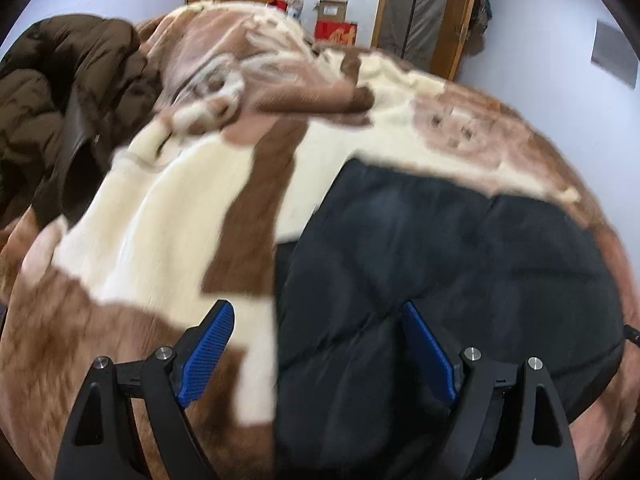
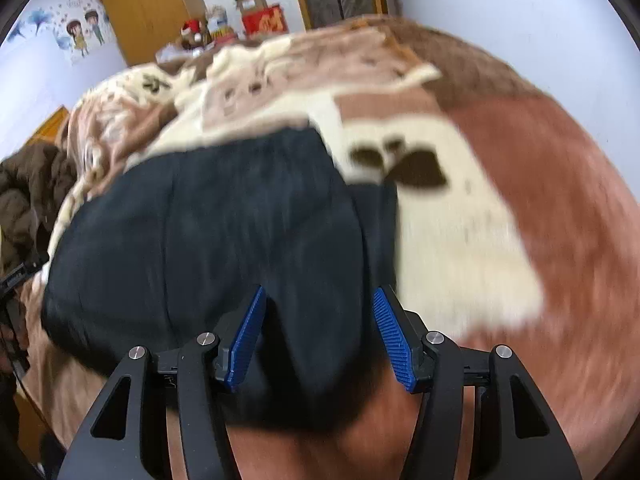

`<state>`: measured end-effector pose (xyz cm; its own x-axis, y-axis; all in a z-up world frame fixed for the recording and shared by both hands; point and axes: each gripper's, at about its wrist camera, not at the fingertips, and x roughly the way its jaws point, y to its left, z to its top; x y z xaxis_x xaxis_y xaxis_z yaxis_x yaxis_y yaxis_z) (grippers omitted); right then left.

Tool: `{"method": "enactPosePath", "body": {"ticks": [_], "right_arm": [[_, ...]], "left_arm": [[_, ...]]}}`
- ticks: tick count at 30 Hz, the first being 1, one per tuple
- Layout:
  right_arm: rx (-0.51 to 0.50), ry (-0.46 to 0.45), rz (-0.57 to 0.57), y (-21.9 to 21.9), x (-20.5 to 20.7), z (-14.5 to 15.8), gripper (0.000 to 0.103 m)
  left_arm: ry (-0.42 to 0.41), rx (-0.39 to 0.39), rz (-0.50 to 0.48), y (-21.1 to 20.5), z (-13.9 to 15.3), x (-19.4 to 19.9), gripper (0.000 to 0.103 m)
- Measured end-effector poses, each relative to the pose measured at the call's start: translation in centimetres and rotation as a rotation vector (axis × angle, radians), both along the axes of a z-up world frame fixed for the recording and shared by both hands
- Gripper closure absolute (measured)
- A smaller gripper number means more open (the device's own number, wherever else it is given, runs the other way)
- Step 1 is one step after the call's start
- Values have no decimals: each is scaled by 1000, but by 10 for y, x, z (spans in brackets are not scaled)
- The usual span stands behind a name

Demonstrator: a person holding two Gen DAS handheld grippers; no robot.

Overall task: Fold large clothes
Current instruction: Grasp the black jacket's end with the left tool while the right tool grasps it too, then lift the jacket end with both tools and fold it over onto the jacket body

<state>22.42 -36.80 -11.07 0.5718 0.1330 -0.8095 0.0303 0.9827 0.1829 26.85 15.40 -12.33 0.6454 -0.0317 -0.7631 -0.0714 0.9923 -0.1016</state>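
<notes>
1. Two grippers, both spread with nothing pinched: left gripper point(image 1: 316, 320) and right gripper point(image 2: 320, 304) hover over the black padded garment point(image 1: 440, 264) lying on the brown-and-cream blanket point(image 1: 168, 216).
2. I'd grab the near hem corners evenly, then fold away.
3. Its long axis seems to run crosswise, though blur makes which end is which unclear.

Padded garment point(image 1: 460, 248) on blanket point(image 1: 160, 208), coat point(image 1: 60, 92) left

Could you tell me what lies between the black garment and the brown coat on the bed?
Only the brown-and-cream blanket separates the black garment from the brown coat; the left wrist view shows it.
</notes>
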Motion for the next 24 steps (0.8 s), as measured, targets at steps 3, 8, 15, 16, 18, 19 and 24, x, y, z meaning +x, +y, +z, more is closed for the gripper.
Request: {"method": "enactPosePath", "body": {"ticks": [3, 8, 15, 16, 18, 19, 24], "right_arm": [[50, 39, -35, -9, 7, -19, 41], [114, 41, -92, -27, 35, -32, 36], [230, 82, -85, -34, 44, -44, 36], [236, 85, -76, -33, 41, -44, 36], [247, 91, -61, -32, 33, -48, 36], [252, 90, -55, -32, 31, -50, 36], [258, 82, -41, -32, 51, -52, 36]], "left_arm": [[43, -60, 20, 8, -21, 8, 14], [50, -125, 48, 12, -33, 35, 9], [52, -202, 59, 22, -47, 36, 6], [47, -202, 57, 22, -48, 33, 6], [43, -204, 45, 21, -52, 30, 5], [46, -217, 42, 22, -54, 31, 5], [78, -248, 25, 21, -60, 53, 1]]}}
